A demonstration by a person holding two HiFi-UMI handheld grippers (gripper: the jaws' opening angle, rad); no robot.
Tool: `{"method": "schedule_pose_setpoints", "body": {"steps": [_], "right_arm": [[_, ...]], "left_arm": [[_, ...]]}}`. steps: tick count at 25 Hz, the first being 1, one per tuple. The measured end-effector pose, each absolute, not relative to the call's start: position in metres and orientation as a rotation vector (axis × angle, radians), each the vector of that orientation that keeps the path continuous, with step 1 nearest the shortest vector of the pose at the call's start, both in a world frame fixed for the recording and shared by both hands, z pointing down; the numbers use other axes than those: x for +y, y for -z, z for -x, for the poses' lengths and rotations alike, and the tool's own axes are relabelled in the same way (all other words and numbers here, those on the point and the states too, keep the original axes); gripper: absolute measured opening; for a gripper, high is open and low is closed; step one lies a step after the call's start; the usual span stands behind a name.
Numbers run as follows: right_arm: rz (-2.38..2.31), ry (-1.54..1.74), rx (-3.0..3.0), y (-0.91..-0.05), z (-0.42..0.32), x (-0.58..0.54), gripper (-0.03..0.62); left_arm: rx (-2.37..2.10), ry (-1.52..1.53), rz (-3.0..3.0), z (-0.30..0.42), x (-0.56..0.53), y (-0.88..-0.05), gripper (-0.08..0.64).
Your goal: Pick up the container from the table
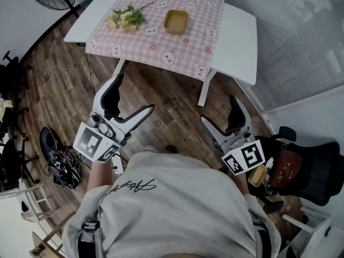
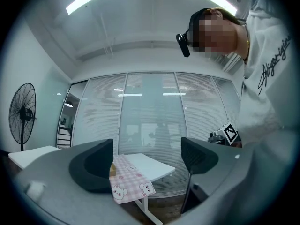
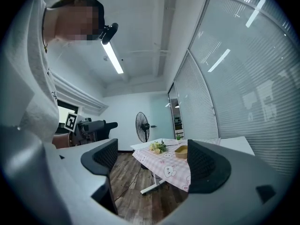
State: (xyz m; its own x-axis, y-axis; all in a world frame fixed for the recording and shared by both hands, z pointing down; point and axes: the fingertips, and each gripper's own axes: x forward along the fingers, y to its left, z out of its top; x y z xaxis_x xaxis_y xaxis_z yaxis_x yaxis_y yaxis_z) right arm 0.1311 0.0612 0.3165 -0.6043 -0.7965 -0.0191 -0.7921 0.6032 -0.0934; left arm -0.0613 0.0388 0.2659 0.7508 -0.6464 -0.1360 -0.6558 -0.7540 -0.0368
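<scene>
Presently: both grippers empty, container not yet reached.

Left gripper [image 1: 131,95] jaws stand wide apart with nothing between them; right gripper [image 1: 219,110] jaws are likewise wide and empty. Both are held low by the person's torso, over the wooden floor [image 1: 161,98], well apart from the white table [image 1: 239,36]. The tan rectangular container [image 1: 176,21] sits upright on the pink checked tablecloth [image 1: 161,44], near the flower bunch [image 1: 124,18], untouched. Recommended: approach the table, straddle one container wall squarely, then close firmly before lifting.
</scene>
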Motion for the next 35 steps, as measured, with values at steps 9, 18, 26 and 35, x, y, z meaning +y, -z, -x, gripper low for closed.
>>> {"method": "schedule_pose_setpoints", "body": {"steps": [9, 18, 26, 35], "right_arm": [[1.304, 0.144, 2.809, -0.326, -0.126, 0.052, 0.448], [1.272, 0.147, 2.777, -0.317, -0.124, 0.032, 0.448], [1.32, 0.142, 2.765, -0.326, -0.124, 0.001, 0.448], [1.39, 0.092, 2.768, -0.328, -0.118, -0.049, 0.448]], "left_arm": [[1.129, -0.16, 2.868, 0.064, 0.034, -0.277, 0.439], [1.125, -0.175, 2.841, 0.062, 0.012, -0.28, 0.439], [1.102, -0.201, 2.873, 0.063, -0.022, -0.291, 0.44], [1.026, -0.191, 2.902, 0.058, -0.078, -0.3, 0.44]]}}
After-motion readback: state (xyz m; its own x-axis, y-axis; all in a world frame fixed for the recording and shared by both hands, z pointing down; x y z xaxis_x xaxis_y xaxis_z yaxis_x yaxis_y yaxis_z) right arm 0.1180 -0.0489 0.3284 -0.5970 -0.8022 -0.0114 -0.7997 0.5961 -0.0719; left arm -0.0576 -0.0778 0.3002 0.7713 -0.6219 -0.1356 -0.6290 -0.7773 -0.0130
